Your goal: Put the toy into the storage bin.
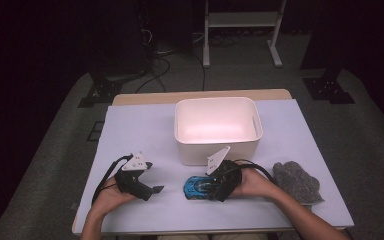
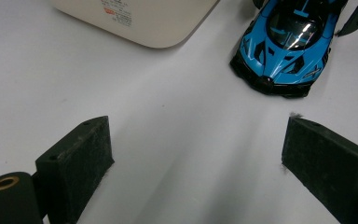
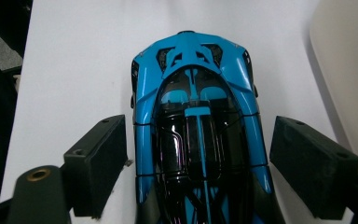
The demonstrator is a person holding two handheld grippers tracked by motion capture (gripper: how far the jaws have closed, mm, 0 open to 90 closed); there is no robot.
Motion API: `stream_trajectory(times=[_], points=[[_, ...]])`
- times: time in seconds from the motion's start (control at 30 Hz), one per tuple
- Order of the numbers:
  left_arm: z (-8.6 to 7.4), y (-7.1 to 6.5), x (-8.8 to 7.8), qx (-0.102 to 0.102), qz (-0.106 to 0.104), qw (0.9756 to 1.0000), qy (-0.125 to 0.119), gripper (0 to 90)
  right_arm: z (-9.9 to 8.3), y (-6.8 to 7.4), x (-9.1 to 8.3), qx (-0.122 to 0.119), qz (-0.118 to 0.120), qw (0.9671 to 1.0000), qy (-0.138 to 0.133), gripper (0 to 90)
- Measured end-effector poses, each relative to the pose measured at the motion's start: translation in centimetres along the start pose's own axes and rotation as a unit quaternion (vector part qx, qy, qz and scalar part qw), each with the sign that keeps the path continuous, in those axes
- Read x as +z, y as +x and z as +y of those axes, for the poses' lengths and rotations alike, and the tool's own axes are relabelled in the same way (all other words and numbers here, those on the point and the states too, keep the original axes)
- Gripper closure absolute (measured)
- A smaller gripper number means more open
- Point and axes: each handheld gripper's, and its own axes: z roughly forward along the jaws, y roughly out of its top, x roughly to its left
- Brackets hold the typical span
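A blue and black toy sports car (image 1: 196,188) (image 3: 196,93) rests on the white table cover in front of the white bin. My right gripper (image 1: 207,188) (image 3: 198,135) straddles the car from its rear. Its jaws stand wide on either side of the body, and a thin gap shows between each pad and the car. In the left gripper view the car (image 2: 284,46) lies ahead and to the right, nose toward me. My left gripper (image 1: 153,177) (image 2: 196,140) is open at the table's front left, with bare table between its pads.
A white plastic bin (image 1: 215,102) (image 2: 140,23) (image 3: 349,70) stands just behind the car, mid-table. A grey knitted cloth (image 1: 296,181) lies at the right, beside the right forearm. The table's front edge runs close under both hands.
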Motion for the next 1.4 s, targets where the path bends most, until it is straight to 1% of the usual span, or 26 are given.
stream_trajectory(times=[0.03,0.13,0.23,0.33,0.43,0.6,0.7,0.93,1.03,1.17,1.27,1.4], points=[[0.0,0.0,0.0,0.000,-0.001,1.0000,0.001,8.0,0.0,0.0,0.1,0.001,0.001,1.0000,0.000,17.6],[0.0,0.0,0.0,0.000,-0.002,1.0000,0.000,8.0,-0.1,0.0,0.4,-0.006,-0.002,1.0000,0.005,17.6],[0.0,0.0,0.0,0.001,-0.002,1.0000,0.000,8.0,-0.2,0.1,0.6,-0.005,-0.003,0.9999,0.013,17.3],[0.0,0.0,0.0,0.001,-0.001,1.0000,0.000,8.0,-0.3,0.2,0.8,-0.008,-0.003,0.9999,0.015,17.3],[0.0,0.0,0.0,0.001,-0.003,1.0000,0.001,8.0,-0.4,0.2,1.0,-0.009,-0.008,0.9997,0.020,17.3],[0.0,0.0,0.0,0.000,-0.004,1.0000,0.001,8.1,-0.3,0.2,1.1,-0.013,-0.013,0.9996,0.022,17.0],[-0.1,0.0,0.0,0.000,-0.004,1.0000,0.001,8.0,-0.3,0.3,1.2,-0.020,-0.017,0.9994,0.024,16.7],[-0.1,0.1,0.0,0.000,-0.006,1.0000,0.003,8.0,-0.3,0.4,1.3,-0.021,-0.022,0.9992,0.025,17.0],[-0.1,0.1,0.1,-0.004,-0.006,1.0000,0.000,8.1,-0.3,0.5,1.3,-0.022,-0.023,0.9991,0.026,17.3],[-0.1,0.1,0.2,-0.004,-0.007,1.0000,0.000,8.1,-0.2,0.6,1.2,-0.024,-0.022,0.9991,0.028,20.7],[-0.1,0.1,0.2,-0.003,-0.008,1.0000,0.000,8.0,-0.2,0.6,1.2,-0.025,-0.022,0.9990,0.030,21.4],[-0.2,0.1,0.1,-0.004,-0.007,1.0000,0.001,8.1,-0.1,0.6,1.2,-0.020,-0.024,0.9990,0.031,23.5]])
